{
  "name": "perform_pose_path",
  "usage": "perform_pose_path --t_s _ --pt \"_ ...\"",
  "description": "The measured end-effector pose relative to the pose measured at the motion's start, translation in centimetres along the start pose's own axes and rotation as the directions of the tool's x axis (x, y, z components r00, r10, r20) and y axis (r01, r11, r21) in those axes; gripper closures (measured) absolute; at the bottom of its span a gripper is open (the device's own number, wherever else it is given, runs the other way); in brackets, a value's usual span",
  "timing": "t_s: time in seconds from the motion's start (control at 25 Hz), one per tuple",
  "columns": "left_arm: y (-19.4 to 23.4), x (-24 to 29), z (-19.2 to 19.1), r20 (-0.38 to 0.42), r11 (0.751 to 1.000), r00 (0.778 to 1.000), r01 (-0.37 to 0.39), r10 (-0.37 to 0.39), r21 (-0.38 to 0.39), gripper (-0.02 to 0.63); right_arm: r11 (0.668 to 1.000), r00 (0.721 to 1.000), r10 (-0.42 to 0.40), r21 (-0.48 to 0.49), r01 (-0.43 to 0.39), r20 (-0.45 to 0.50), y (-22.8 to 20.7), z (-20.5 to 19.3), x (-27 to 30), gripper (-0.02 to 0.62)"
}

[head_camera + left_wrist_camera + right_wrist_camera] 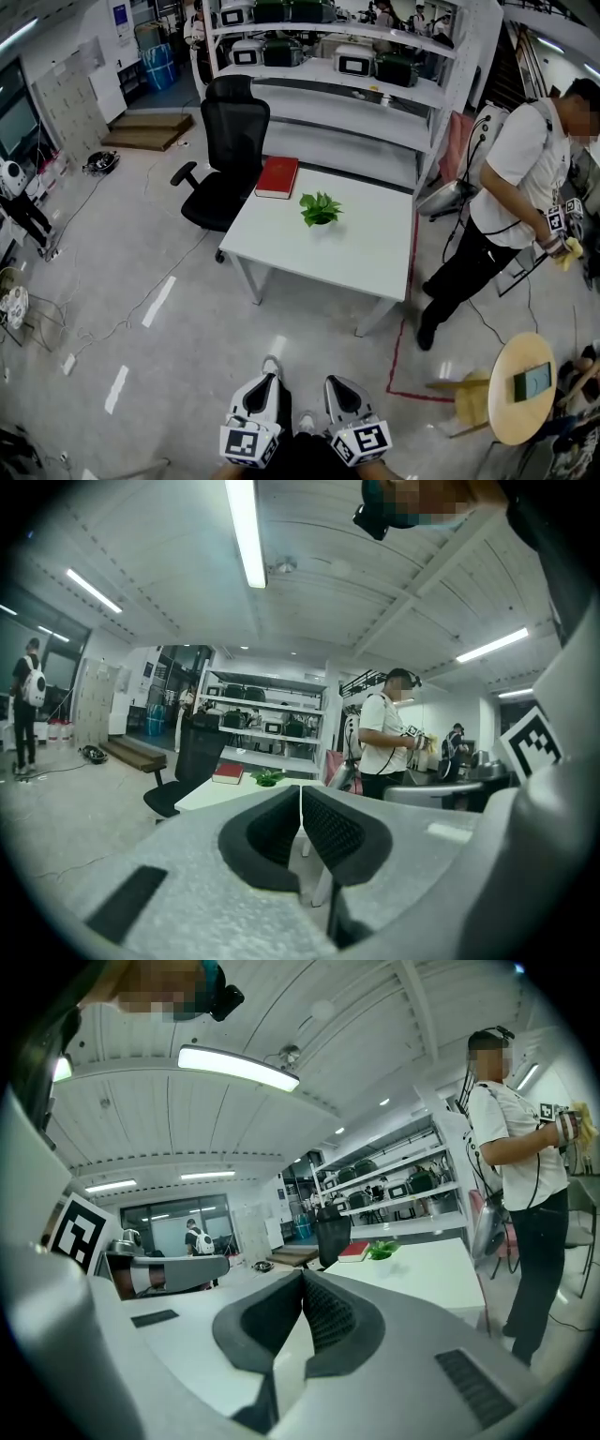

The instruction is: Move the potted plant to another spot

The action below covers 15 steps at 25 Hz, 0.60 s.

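Short of the white table (361, 253), on its near side and well apart from it, the left gripper (269, 368) and the right gripper (337, 384) are held side by side close to the person's body. Both point toward the table, and their marker cubes (251, 444) show black-and-white square patterns upward. Each gripper's own view shows its two dark pads (272, 832) pressed together with nothing between them. Bare floor (202, 323) lies between the grippers and the table's near edge, with pale tape dashes (157, 302) off to the table's left. A red tape line (401, 342) runs along the floor by the table's right edge. The potted plant (320, 208) stands upright on the tabletop, about mid-width and toward the far side, with open tabletop all round it. A red book (277, 176) lies flat at the table's far left corner; any print on its cover is too small to read. A black office chair (228, 155) stands just beyond that corner. A person in a white shirt (518, 173) stands to the table's right. Beyond the table's far edge rises a white shelf rack (375, 94).
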<state>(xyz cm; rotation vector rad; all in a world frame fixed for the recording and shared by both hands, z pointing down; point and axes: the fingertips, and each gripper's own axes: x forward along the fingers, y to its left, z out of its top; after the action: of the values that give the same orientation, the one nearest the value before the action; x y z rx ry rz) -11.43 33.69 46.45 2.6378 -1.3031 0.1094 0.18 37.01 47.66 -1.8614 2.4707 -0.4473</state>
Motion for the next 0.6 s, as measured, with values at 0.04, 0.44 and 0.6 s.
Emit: perform_pose_path --t_s 0.04,0.44,0.6 --pt "0.3 0.7 -0.1 -0.001 1.000 1.000 0.002 -0.002 -0.001 0.584 1.000 1.000 0.000 -0.001 0.000 0.001 -0.3 0.0 0.7 0.583" --pt "5.5 10.0 2.2 -0.006 0.999 0.999 0.053 -0.053 0.007 0.584 0.999 0.999 -0.032 0.001 0.032 -0.004 -3.5 2.2 9.9 0.583" --pt "8.2 14.3 3.6 -0.012 0.996 0.996 0.085 -0.085 0.000 0.584 0.998 0.998 -0.070 0.002 0.070 -0.007 -5.2 3.5 14.3 0.583"
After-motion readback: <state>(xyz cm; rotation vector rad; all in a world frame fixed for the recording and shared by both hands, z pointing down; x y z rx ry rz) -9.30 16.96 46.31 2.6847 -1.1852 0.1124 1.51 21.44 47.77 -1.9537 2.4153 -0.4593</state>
